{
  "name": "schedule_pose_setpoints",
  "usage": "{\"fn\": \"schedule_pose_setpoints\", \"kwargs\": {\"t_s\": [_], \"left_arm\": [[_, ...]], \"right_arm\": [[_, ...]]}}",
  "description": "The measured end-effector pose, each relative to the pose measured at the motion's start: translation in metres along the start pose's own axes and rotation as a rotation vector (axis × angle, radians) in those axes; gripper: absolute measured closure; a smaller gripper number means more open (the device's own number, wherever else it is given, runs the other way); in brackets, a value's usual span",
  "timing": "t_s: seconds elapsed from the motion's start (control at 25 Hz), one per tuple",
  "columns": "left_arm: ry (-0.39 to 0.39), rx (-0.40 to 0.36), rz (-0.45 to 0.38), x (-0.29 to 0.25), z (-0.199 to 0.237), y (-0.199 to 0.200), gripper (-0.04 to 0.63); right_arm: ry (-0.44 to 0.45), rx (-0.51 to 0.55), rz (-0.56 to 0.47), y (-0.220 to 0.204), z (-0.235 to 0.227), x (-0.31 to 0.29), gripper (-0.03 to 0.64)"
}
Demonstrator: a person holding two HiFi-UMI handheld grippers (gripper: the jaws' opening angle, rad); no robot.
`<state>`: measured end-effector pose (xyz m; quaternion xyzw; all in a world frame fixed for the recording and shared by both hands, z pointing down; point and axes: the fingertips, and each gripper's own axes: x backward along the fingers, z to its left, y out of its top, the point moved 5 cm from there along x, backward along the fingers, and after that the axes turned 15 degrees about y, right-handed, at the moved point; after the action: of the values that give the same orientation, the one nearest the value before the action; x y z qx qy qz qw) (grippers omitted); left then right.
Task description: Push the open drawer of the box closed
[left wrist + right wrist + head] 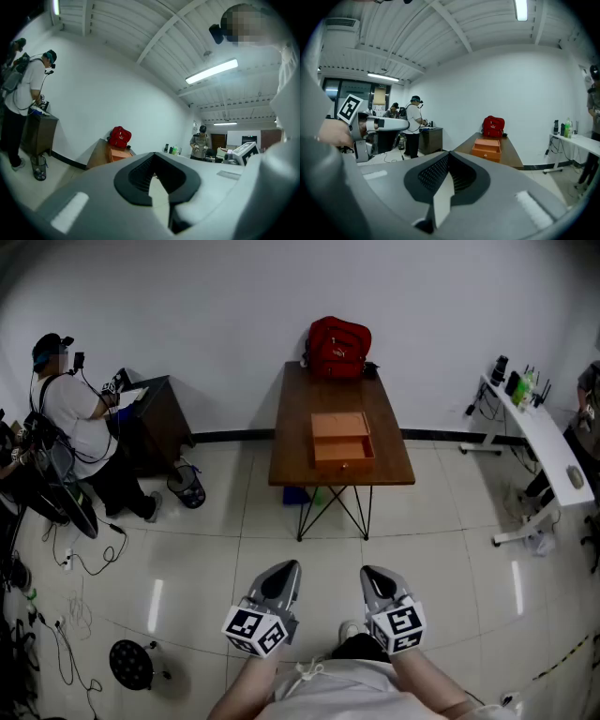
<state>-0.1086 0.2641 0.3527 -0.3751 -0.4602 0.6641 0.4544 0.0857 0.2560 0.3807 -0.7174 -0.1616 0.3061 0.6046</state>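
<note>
Head view is showing the wooden table point(292, 432) across the tiled floor, well apart from the person who is holding the 2 tools. On the table, near its front edge, the orange box point(339, 423) is standing, and its drawer point(344, 455) is sticking out toward the person, so the task is not yet begun. Behind the box, at the far end of the table by the wall, a red bag point(338, 348) is sitting.

The left gripper point(280, 578) and the right gripper point(377, 581) are hanging side by side close to the person's body, both pointing toward the table. I think they are held low like this because the walk to the table is coming before any pushing. In each gripper view the 2 jaws are meeting at their tips with nothing between them. Only the floor is showing through the small gap lower down. Jaws together are suiting this job, I believe, since a drawer front needs a blunt push and no grasp.

To the left of the table, another person point(75, 413) is working at a dark cabinet point(159, 418). To the right of the table, a white desk point(548, 442) is standing along the wall. Neither is lying in the path to the table.
</note>
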Motion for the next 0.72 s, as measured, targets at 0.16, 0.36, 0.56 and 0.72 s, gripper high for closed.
{"fn": "schedule_pose_setpoints", "kwargs": {"t_s": [0.16,0.36,0.56,0.72], "left_arm": [[-0.014,-0.029,0.015,-0.013,0.005,-0.003,0.589],[-0.008,-0.046,0.021,-0.037,0.014,-0.011,0.589],[0.013,-0.035,0.042,-0.087,0.036,-0.016,0.589],[0.006,-0.047,0.044,-0.145,0.042,-0.012,0.589]], "right_arm": [[0.005,-0.02,-0.002,-0.003,-0.012,-0.012,0.609],[0.021,-0.021,-0.023,-0.003,-0.035,-0.036,0.609],[0.056,-0.034,-0.03,-0.005,-0.072,-0.073,0.609],[0.062,-0.007,-0.031,0.004,-0.122,-0.1,0.609]]}}
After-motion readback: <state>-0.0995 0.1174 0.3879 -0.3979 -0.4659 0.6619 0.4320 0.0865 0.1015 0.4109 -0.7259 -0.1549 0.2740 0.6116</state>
